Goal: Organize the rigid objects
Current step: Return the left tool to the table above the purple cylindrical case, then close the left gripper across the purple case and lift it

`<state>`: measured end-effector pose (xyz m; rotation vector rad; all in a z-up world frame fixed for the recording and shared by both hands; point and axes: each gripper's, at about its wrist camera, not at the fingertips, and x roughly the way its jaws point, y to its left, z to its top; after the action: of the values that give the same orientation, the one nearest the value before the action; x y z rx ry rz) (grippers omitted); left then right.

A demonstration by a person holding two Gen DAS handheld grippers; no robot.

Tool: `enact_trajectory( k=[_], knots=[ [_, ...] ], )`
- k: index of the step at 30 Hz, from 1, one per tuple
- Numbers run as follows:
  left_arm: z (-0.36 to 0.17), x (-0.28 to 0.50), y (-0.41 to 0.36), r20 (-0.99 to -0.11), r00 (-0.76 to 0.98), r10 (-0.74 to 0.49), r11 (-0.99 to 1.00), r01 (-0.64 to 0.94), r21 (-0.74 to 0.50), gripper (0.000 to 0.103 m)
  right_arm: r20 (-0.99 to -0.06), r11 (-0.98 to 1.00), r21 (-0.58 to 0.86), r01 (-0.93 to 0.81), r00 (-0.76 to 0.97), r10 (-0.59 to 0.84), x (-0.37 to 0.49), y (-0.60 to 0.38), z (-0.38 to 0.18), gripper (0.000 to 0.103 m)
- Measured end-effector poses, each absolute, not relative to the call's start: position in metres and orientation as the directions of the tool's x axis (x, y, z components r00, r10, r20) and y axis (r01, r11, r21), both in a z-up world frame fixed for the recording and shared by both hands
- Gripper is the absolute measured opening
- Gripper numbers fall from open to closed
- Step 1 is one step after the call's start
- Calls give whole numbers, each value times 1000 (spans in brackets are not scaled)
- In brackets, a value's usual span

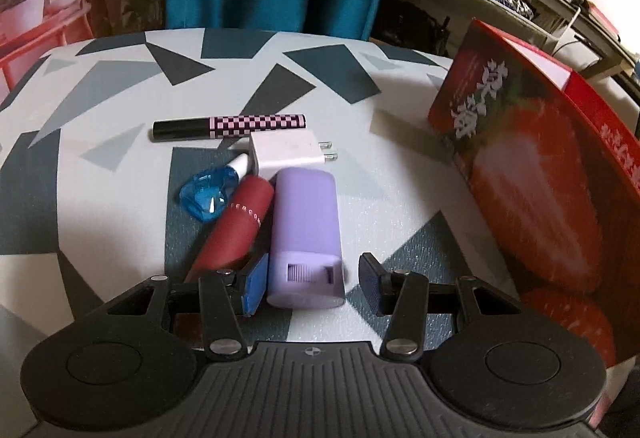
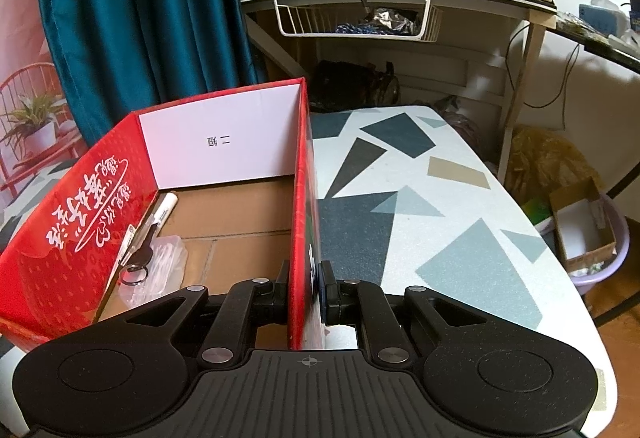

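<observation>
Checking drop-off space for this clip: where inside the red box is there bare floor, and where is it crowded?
In the red box, bare cardboard runs from the white end wall along the side wall clamped by the right gripper. The opposite wall is crowded: white marker, keys, clear plastic case.

Left gripper (image 1: pixel 312 278) sits low in frame, jaws spread wide; right gripper (image 2: pixel 305 290) (bottom centre) is pinched nearly closed.
</observation>
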<state>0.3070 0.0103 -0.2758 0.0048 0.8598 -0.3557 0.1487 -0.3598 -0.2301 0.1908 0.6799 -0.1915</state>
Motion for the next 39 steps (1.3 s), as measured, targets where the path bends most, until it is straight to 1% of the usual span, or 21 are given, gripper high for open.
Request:
enact_trajectory(
  k=[2,6,8,9,12,15,20,23,26,27,28,30,31,33,36,39],
  knots=[
    [-277,306,11,-734,610,-300,944,302,-135,51,-640,966,108,234,760,-113,149,-360,-230,11],
    [-279,306,12,-716,629,-301,950,260,-171,51,-641,967,104,235,759,-115,150,-359,-230,11],
    [-279,304,10,-719,637,-277,955,263,-134,42,-640,966,106,238,760,-117,150,-359,-230,11],
    [-278,303,10,-718,639,-276,955,269,-127,42,-640,966,106,238,760,-117,151,-360,-230,11],
    [-278,302,15,-717,626,-307,949,256,-182,42,-640,966,104,237,760,-117,150,-360,-230,11],
    [-278,299,14,-721,614,-321,945,258,-202,42,-639,966,100,238,759,-121,151,-360,-230,10],
    [-280,292,5,-717,626,-307,948,269,-171,42,-629,965,64,256,761,-161,150,-353,-229,9],
    [-281,289,0,-716,611,-338,934,312,-175,42,-630,965,60,254,760,-161,150,-353,-229,9],
    [-281,287,-8,-724,597,-345,921,364,-140,42,-632,966,60,252,759,-159,150,-353,-229,9],
    [-280,287,-10,-729,598,-333,922,370,-118,45,-631,966,61,252,759,-159,150,-353,-228,9],
    [-279,286,-13,-738,603,-302,928,363,-83,56,-631,966,62,253,759,-158,150,-353,-228,9],
    [-273,283,-17,-741,630,-233,942,337,-10,69,-631,965,64,253,760,-158,150,-353,-228,9],
    [-270,281,-17,-737,640,-218,944,330,7,73,-631,965,63,253,760,-158,150,-353,-228,9],
    [-266,277,-15,-744,635,-207,949,315,4,75,-630,965,64,253,760,-157,150,-353,-229,9],
    [-269,273,-10,-768,612,-189,963,267,-24,75,-628,965,71,253,763,-154,150,-353,-229,10],
    [-277,275,-9,-787,587,-190,966,255,-43,75,-628,965,72,253,763,-153,150,-353,-230,10]
  ],
)
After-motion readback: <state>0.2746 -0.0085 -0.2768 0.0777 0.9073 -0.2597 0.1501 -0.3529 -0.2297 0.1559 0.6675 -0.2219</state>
